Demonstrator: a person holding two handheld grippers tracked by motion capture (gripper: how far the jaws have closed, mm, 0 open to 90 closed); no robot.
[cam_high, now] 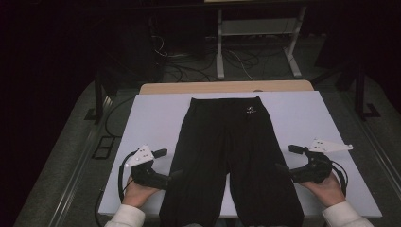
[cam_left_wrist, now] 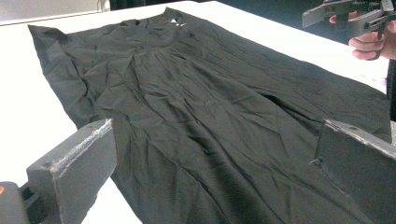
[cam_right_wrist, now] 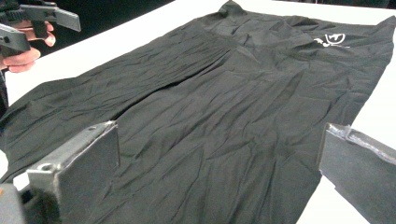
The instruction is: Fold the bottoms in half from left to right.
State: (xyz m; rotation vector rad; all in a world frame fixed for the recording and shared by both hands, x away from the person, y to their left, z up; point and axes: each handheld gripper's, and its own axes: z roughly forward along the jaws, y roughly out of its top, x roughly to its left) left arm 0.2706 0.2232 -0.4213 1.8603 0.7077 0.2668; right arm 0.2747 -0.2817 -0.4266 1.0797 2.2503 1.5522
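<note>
A pair of black trousers (cam_high: 236, 151) lies flat on the white board (cam_high: 151, 118), waistband at the far end with a small white logo (cam_high: 249, 110), legs toward me. My left gripper (cam_high: 169, 163) stands open at the outer edge of the left leg, low on the board. My right gripper (cam_high: 286, 158) stands open at the outer edge of the right leg. In the left gripper view the wide jaws frame the wrinkled cloth (cam_left_wrist: 196, 93), nothing pressed between them. The right gripper view looks over the cloth (cam_right_wrist: 224, 93) and logo (cam_right_wrist: 329, 39) the same way.
A wooden table edge (cam_high: 198, 87) shows beyond the board. Behind it stand a white frame (cam_high: 220, 47) and loose cables (cam_high: 189, 71) on the dark floor. Bare board lies to either side of the trousers. Each gripper view shows the other hand-held gripper (cam_left_wrist: 345, 14) (cam_right_wrist: 37, 18) far off.
</note>
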